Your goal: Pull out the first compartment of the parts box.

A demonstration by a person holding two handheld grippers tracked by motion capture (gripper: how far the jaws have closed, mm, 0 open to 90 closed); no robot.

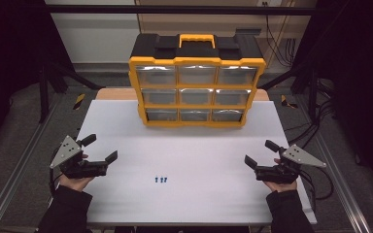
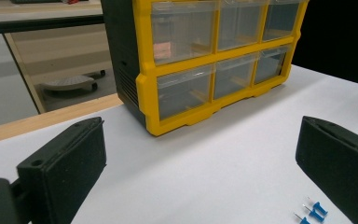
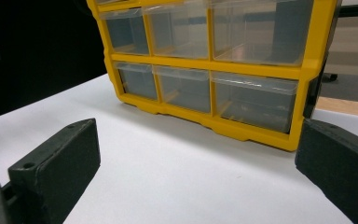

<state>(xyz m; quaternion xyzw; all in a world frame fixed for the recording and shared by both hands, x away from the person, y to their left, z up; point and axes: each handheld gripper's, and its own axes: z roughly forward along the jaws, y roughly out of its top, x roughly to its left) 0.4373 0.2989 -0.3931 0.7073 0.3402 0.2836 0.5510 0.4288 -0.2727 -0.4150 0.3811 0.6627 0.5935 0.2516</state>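
A yellow and black drawer organizer [image 1: 196, 82] stands upright at the back of the white table [image 1: 126, 194], its clear drawers all pushed in. Three small blue push pins [image 1: 161, 179] lie near the table's front middle. My left gripper [image 1: 100, 149] rests at the left edge, jaws open and nothing between them; in its own view the organizer [image 2: 200, 60] is ahead and the pins [image 2: 313, 211] lie by the right jaw. My right gripper [image 1: 261, 153] rests at the right edge, open and holding nothing, facing the organizer [image 3: 205, 65].
The organizer has a yellow carry handle [image 1: 196, 41] on top. A wooden board [image 1: 114, 93] shows behind the table. Dark frame rails and cables run along both sides. White tabletop spreads between the two grippers.
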